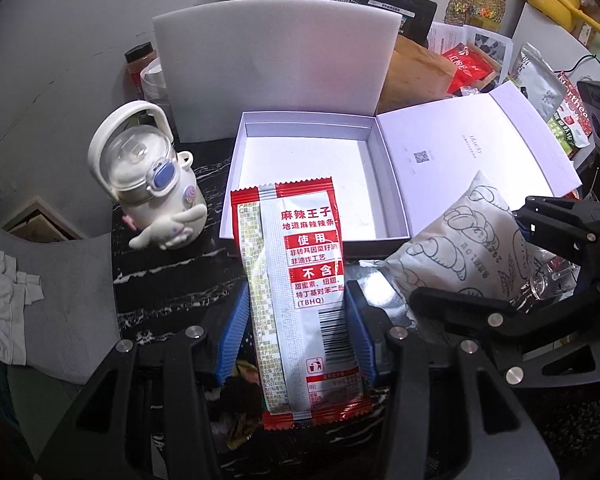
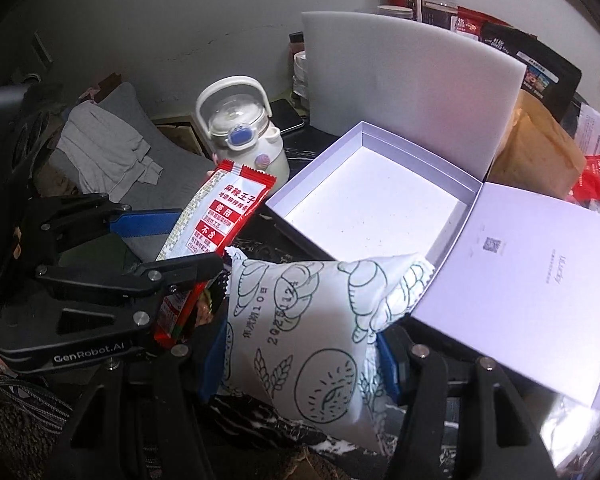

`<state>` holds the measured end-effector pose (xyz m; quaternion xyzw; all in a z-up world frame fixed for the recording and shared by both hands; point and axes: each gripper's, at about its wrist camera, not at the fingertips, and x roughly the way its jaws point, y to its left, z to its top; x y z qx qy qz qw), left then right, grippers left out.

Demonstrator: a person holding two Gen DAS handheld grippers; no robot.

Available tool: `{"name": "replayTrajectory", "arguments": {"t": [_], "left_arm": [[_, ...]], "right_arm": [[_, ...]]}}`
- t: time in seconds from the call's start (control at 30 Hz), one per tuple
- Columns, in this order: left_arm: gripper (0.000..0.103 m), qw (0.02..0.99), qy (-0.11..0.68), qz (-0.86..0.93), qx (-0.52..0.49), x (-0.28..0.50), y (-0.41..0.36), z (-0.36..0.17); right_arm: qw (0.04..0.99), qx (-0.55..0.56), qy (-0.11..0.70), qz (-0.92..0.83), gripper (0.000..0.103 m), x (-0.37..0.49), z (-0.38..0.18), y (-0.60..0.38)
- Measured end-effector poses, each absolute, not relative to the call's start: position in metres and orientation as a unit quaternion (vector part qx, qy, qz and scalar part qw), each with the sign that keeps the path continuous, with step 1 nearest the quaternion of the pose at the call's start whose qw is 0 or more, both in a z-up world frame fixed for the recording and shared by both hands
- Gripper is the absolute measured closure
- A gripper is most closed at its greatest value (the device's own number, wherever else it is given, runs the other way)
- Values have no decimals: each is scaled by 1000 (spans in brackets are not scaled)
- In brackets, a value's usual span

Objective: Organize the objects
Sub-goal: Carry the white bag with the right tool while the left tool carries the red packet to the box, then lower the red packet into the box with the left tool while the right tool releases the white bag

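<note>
A red and white snack packet (image 1: 296,272) stands upright between the blue pads of my left gripper (image 1: 298,320), which is shut on it just in front of the open white box (image 1: 308,152). My right gripper (image 2: 300,352) is shut on a puffy white bread packet (image 2: 312,332) printed with green line drawings, held over the box's near corner (image 2: 380,200). The box is bare inside, and its lid (image 2: 532,280) lies folded open to the right. Each gripper shows in the other's view: the left gripper (image 2: 198,240) with the red packet (image 2: 224,212), the right gripper (image 1: 472,252) with the white packet (image 1: 452,248).
A white kettle-shaped bottle (image 1: 152,184) stands left of the box on the dark marbled table. A white foam board (image 1: 276,68) leans behind the box, with jars, a brown paper bag (image 1: 416,76) and snack packs behind and to the right. A phone (image 2: 288,118) lies behind the bottle.
</note>
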<state>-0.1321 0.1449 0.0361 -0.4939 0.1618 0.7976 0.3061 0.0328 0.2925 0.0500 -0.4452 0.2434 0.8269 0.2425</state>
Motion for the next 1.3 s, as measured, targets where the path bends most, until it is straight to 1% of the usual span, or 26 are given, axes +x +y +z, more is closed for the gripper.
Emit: {"name": "replayTrajectory", "arguments": {"t": [0.57,1.1,1.3], "left_arm": [[57,303,190,789,-500,-196,203,17],[57,319,218,775,-499,-254,272,-13],[57,319,217,774,-502,-277,291,-27]], "right_arm": [[227,-456,252,823,41,14,32,364],[249,-460,269,809,41,13,10,437],[258,-460,277,803,41,10,-3,463]]}}
